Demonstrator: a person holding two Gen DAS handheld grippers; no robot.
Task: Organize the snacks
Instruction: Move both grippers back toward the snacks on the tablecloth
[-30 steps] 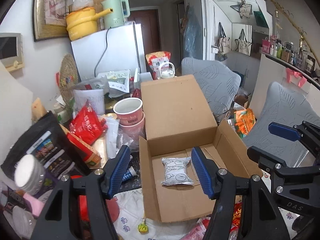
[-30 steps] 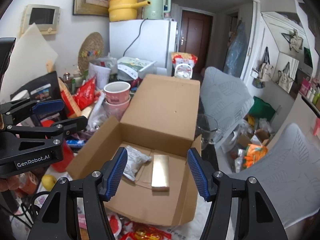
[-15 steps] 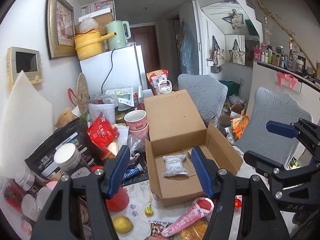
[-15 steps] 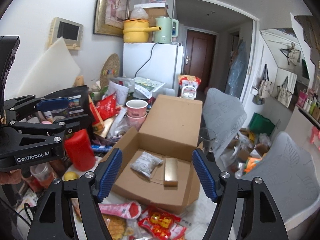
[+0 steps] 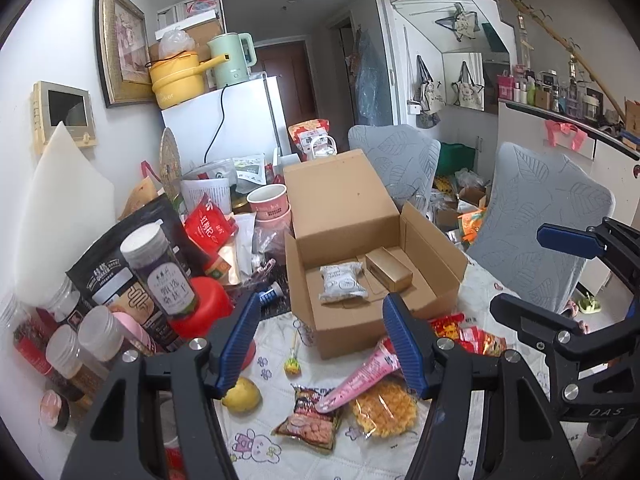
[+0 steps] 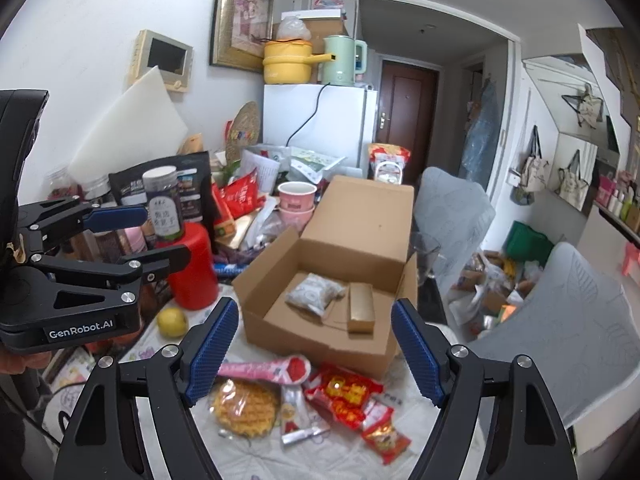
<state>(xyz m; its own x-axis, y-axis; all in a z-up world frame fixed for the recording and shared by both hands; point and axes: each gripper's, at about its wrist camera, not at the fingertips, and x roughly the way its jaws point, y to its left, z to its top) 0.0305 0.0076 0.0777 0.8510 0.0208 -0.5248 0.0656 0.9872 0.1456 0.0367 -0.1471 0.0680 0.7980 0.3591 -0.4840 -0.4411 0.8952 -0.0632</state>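
A: Where did the snacks sit?

B: A cardboard box [image 6: 320, 320] stood open near the middle of the bench [image 6: 256, 452], flaps up. Inside lay a white packet [image 6: 314, 294] and, just beside it, a small gold carton [image 6: 361, 312]. Loose on the cloth at the near edge, in front of the box: a pink cone-shaped packet [image 6: 264, 369], a round waffle in clear wrap [image 6: 245, 407], red packets [image 6: 344, 394], and a bag of nuts [image 5: 312, 416]. A lemon [image 6: 172, 321] lay towards the left edge, by a red canister [image 6: 194, 268].

A: And the tools?

B: Left tool [image 5: 320, 344]: jaws apart, nothing between them. Right tool [image 6: 312, 348]: jaws apart too, just been opening wider, also empty. Both hung above the loose packets, short of the box.

A: Left edge?

B: Crowded with jars [image 5: 96, 332], a dark bag [image 5: 132, 248] and stacked pink cups [image 6: 297, 200].
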